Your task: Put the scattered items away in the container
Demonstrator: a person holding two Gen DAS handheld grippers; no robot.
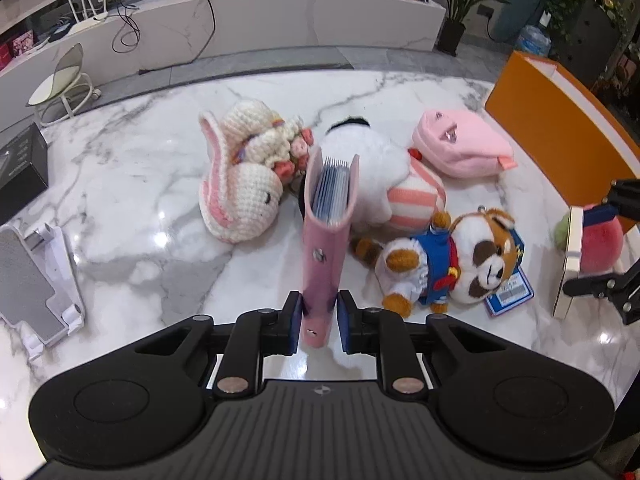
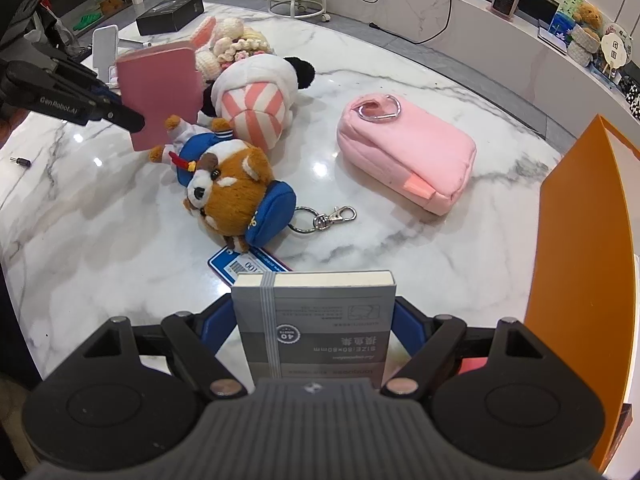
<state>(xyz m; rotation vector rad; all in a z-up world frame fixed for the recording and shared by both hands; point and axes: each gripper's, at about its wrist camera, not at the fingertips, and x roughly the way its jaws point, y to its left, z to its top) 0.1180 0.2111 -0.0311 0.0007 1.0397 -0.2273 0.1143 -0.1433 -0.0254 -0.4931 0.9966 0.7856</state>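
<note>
Pinched between the blue fingers (image 1: pixel 291 322) of the left gripper (image 1: pixel 319 320) is a pink binder (image 1: pixel 324 236), held on edge with its spine toward the camera and its clear sleeves fanned at the far end, above the marble surface (image 1: pixel 132 184). From the right wrist view the same binder (image 2: pixel 160 92) shows its flat pink cover, with the left gripper (image 2: pixel 120 114) clamped on its lower corner.

The right gripper (image 2: pixel 314 328) pinches a grey notepad (image 2: pixel 316 320) by its two side edges; an elastic band runs across the pad and its printed label reads upside down. In the left wrist view this pad (image 1: pixel 568 260) appears edge-on at the right, in front of a pink-red plush that is mostly hidden.

On the surface lie a crocheted bunny (image 1: pixel 240 184) toward the far left, a white plush (image 1: pixel 372 176) with pink-striped trousers just beside it, and a raccoon plush (image 2: pixel 232 188) in a blue jacket near the middle, resting partly on a blue card (image 2: pixel 244 266). A key ring (image 2: pixel 320 218) with a clasp trails from the raccoon. A pink pouch (image 2: pixel 408 152) lies apart from them, toward the right.

An orange box (image 2: pixel 576 248) stands along the right edge. A white phone stand (image 1: pixel 36 288) sits at the left edge, and a black box (image 1: pixel 20 168) beyond it.
</note>
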